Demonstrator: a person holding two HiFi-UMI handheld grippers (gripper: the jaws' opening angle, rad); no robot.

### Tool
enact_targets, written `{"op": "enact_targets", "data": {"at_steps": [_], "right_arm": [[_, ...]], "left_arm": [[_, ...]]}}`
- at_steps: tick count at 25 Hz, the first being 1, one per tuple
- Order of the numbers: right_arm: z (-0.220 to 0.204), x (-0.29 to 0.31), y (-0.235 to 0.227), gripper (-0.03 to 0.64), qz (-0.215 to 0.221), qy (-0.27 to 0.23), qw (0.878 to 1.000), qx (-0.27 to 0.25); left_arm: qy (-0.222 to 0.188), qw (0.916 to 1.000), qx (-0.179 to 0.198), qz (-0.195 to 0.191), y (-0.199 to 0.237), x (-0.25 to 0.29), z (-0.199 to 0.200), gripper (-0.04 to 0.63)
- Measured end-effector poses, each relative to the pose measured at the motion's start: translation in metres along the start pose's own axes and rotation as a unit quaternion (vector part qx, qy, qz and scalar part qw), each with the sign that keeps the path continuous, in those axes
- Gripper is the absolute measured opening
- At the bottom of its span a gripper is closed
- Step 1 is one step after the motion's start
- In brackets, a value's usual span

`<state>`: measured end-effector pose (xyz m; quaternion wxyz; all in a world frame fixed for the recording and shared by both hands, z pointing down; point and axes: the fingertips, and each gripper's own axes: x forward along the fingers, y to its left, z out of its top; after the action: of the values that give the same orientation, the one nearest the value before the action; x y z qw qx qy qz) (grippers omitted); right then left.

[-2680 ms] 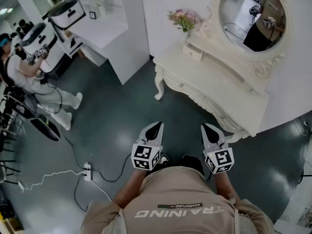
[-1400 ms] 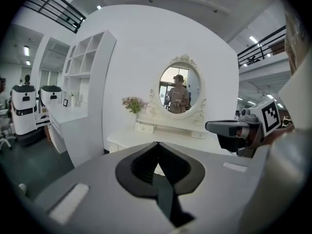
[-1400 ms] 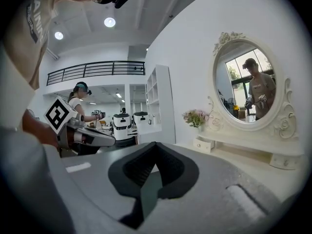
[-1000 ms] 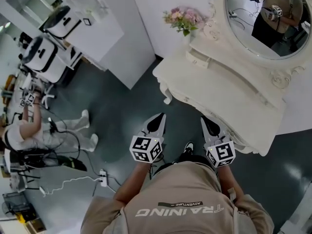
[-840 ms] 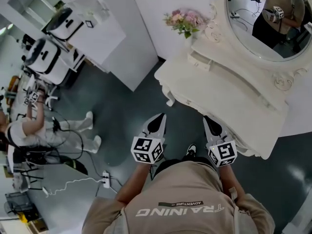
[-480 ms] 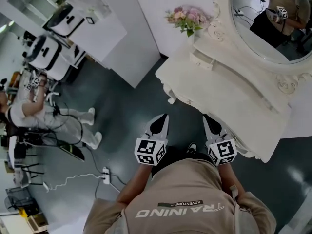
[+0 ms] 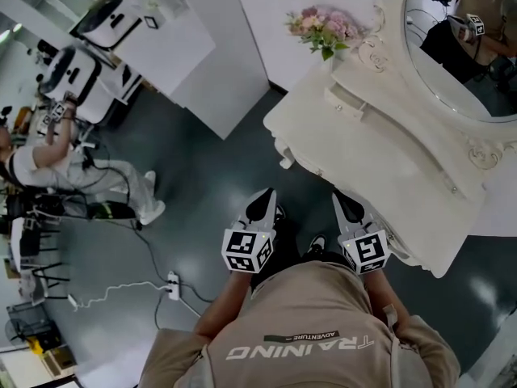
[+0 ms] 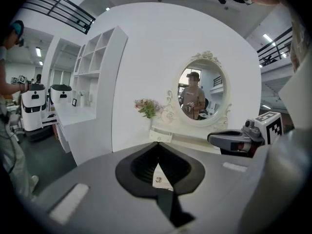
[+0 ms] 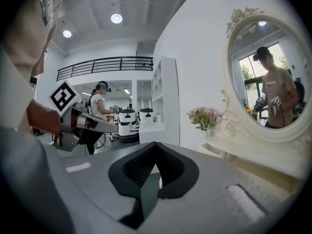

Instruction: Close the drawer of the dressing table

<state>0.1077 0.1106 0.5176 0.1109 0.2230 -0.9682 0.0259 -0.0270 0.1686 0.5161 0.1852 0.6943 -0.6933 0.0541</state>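
Note:
The cream dressing table (image 7: pixel 380 164) stands at the right in the head view, under an oval mirror (image 7: pixel 464 55). A small drawer (image 7: pixel 343 103) on its raised shelf sticks out a little; it also shows in the left gripper view as the small drawer (image 8: pixel 160 136) below the mirror. My left gripper (image 7: pixel 264 198) is shut and empty over the dark floor, left of the table's near corner. My right gripper (image 7: pixel 341 200) is shut and empty beside the table's front edge. Both are short of the drawer. The jaws meet at the tips in the left gripper (image 8: pixel 157 145) and right gripper (image 9: pixel 155 145) views.
A vase of pink flowers (image 7: pixel 325 27) stands on the table's far left corner. A white shelving unit (image 7: pixel 194 51) fills the back left. A person (image 7: pixel 56 164) works by white machines (image 7: pixel 77 71) at far left. A power strip and cable (image 7: pixel 171 283) lie on the floor.
The dressing table has drawn nearer and now lies right beside my right gripper. Both grippers stay shut, side by side in front of the body.

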Motion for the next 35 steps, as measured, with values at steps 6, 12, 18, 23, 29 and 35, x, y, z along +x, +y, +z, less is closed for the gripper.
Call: {"op": "enact_targets", "data": {"at_steps": [6, 12, 18, 23, 29, 35], "right_arm": [[0.007, 0.034, -0.024, 0.002, -0.013, 0.012, 1.0, 0.005], [0.036, 0.087, -0.042, 0.002, -0.031, 0.009, 0.999, -0.009], [0.065, 0.142, -0.047, 0.003, -0.053, -0.01, 0.999, 0.002], [0.076, 0.166, -0.055, 0.003, -0.104, -0.012, 0.994, -0.004], [0.078, 0.176, -0.07, 0.003, -0.167, -0.016, 0.986, 0.015], [0.07, 0.177, -0.086, 0.003, -0.178, 0.011, 0.984, 0.023]], "left_arm": [[-0.005, 0.9996, 0.005, -0.026, 0.017, 0.045, 0.021, 0.017], [-0.009, 0.9987, 0.017, -0.048, 0.051, 0.079, 0.054, 0.017], [-0.006, 0.9968, 0.019, -0.077, 0.095, 0.11, 0.079, 0.017], [-0.003, 0.9935, 0.034, -0.109, 0.123, 0.131, 0.094, 0.017], [0.0, 0.9889, 0.044, -0.142, 0.146, 0.158, 0.102, 0.017], [0.012, 0.988, 0.024, -0.152, 0.144, 0.181, 0.099, 0.017]]}}
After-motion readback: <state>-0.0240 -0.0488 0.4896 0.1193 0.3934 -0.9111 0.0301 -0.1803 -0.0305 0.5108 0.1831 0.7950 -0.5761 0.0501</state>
